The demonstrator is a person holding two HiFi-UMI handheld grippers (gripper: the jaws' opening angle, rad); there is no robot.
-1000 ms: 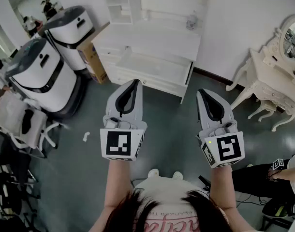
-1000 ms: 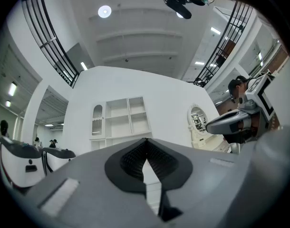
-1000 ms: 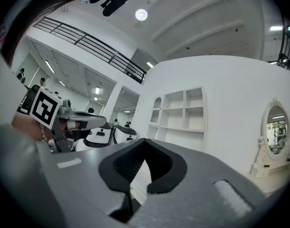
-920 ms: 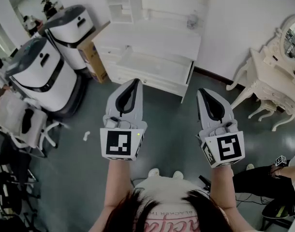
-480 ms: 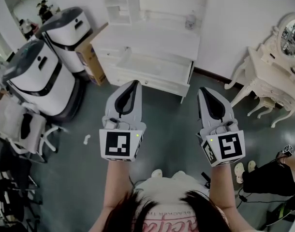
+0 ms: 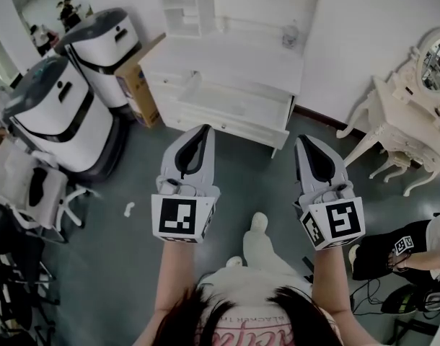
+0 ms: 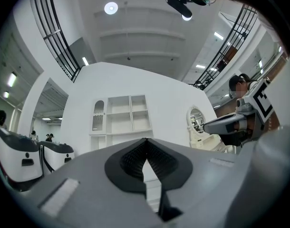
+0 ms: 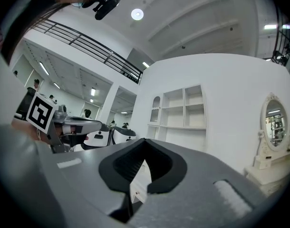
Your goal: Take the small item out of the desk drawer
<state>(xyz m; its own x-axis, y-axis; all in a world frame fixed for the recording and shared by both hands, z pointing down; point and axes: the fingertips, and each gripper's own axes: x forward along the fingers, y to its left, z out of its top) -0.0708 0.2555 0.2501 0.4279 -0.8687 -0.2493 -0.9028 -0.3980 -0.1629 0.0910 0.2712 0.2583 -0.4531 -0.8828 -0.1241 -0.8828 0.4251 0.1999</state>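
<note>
A white desk (image 6: 227, 60) with a shelf unit on top stands ahead against the wall. Its wide drawer (image 6: 238, 105) looks pulled out a little; I cannot make out a small item in it. My left gripper (image 6: 203, 129) and right gripper (image 6: 304, 140) are held side by side in the air, short of the desk and pointing at it. Both are shut with nothing between the pads. In the left gripper view the shut jaws (image 7: 146, 141) point at the desk (image 7: 121, 125). The right gripper view shows its shut jaws (image 8: 145, 141) before the same desk (image 8: 183, 113).
Two white-and-black machines (image 6: 58, 110) (image 6: 104, 38) and a cardboard box (image 6: 137, 85) stand left of the desk. A white dressing table with a mirror (image 6: 415, 92) is at the right. A seated person (image 6: 393, 254) is at the lower right, a chair (image 6: 32, 186) at the left.
Both grippers have drifted a little toward the desk, still shut. The person holding them has stepped forward: a leg and shoe now show between the arms.
</note>
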